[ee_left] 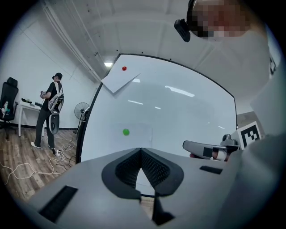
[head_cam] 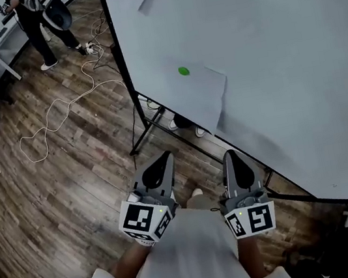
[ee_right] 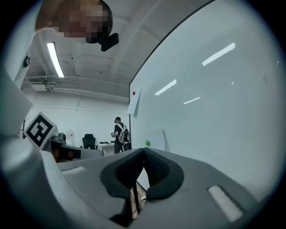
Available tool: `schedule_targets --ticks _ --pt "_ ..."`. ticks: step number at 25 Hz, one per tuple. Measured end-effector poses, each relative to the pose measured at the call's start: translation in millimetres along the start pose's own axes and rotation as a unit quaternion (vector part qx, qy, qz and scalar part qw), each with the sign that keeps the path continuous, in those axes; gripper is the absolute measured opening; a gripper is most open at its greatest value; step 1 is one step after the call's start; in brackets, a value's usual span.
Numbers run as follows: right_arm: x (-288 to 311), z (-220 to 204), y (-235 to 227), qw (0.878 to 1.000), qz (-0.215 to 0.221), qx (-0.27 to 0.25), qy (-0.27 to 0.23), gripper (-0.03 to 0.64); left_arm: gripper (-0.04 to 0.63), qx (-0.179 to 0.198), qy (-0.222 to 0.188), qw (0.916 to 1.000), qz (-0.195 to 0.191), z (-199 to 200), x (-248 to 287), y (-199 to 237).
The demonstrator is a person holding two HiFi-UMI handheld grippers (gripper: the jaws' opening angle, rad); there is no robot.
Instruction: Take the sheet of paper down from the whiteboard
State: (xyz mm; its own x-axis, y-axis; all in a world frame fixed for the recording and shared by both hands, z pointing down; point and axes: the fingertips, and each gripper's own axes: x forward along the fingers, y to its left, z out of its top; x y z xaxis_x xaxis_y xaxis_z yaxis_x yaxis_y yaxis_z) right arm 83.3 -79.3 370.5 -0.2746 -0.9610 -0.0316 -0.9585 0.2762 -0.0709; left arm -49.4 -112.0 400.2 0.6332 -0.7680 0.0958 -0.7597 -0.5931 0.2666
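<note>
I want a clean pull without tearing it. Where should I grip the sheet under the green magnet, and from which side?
Grip the sheet of paper by its right edge, the side farthest from the green magnet. That edge appears to stand slightly off the whiteboard and throws a shadow, so a jaw could likely slip behind it. Come from the right, along the board's face.

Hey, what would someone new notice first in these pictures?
The big whiteboard fills the right side, with a sheet pinned low on it by a green magnet. The left gripper and right gripper are shut and empty, short of the whiteboard. Another person stands at the upper left.
</note>
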Motion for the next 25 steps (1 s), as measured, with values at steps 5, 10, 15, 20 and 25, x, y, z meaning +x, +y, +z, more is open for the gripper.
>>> schedule_targets --ticks 5,10,15,20,25 --pt "17.6 4.4 -12.5 1.0 0.023 0.001 0.003 0.0 0.006 0.004 -0.011 0.9997 0.022 15.1 17.4 1.5" --pt "26.8 1.5 -11.0 0.999 0.041 -0.006 0.005 0.0 0.006 -0.001 -0.021 0.9988 0.043 14.5 20.1 6.6" --pt "40.2 4.1 -15.3 0.998 0.053 -0.006 0.013 0.0 0.006 -0.003 -0.022 0.9985 0.05 17.3 32.8 5.3" --pt "48.1 13.9 -20.1 0.998 0.054 -0.022 0.003 0.0 0.006 -0.004 -0.02 0.9983 0.055 12.0 38.6 4.2" --pt "59.9 22.4 -35.1 0.999 0.045 -0.016 -0.007 0.019 0.006 0.002 -0.022 0.9982 0.055 17.5 46.5 -0.8"
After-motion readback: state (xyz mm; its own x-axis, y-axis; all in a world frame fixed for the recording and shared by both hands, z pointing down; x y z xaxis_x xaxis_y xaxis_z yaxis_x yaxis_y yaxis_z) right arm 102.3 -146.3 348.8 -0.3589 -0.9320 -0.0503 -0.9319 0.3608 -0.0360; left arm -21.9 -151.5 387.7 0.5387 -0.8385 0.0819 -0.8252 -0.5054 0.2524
